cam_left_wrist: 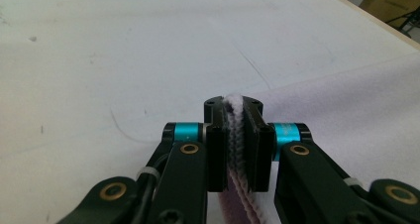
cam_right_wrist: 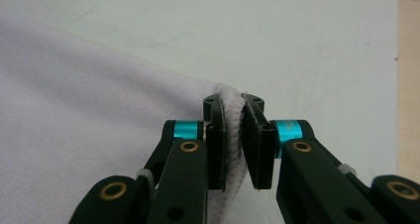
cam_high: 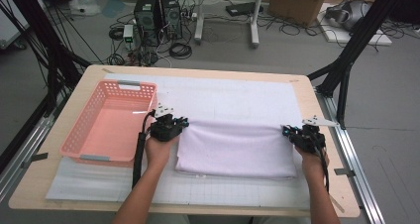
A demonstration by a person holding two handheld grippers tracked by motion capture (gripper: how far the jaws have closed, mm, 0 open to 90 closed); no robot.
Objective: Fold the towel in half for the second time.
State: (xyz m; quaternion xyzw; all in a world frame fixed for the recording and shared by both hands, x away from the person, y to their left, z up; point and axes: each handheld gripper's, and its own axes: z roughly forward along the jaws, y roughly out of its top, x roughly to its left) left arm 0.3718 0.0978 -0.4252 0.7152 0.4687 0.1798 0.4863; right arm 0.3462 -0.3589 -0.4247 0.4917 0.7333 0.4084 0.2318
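Right of the pink plastic basket (cam_high: 109, 122), both grippers pinch far corners of a folded white fleece towel (cam_high: 237, 149): left gripper (cam_left_wrist: 233, 107) clamped; right gripper (cam_right_wrist: 233, 102) likewise; soft, limp, best held at corners.

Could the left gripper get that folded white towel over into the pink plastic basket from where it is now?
Probably yes. The left gripper is shut on the folded white towel right beside the pink plastic basket, nothing between. But the right gripper clamps the other corner and must follow.

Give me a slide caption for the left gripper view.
Left gripper shut on the folded white towel's edge, over the white table mat.
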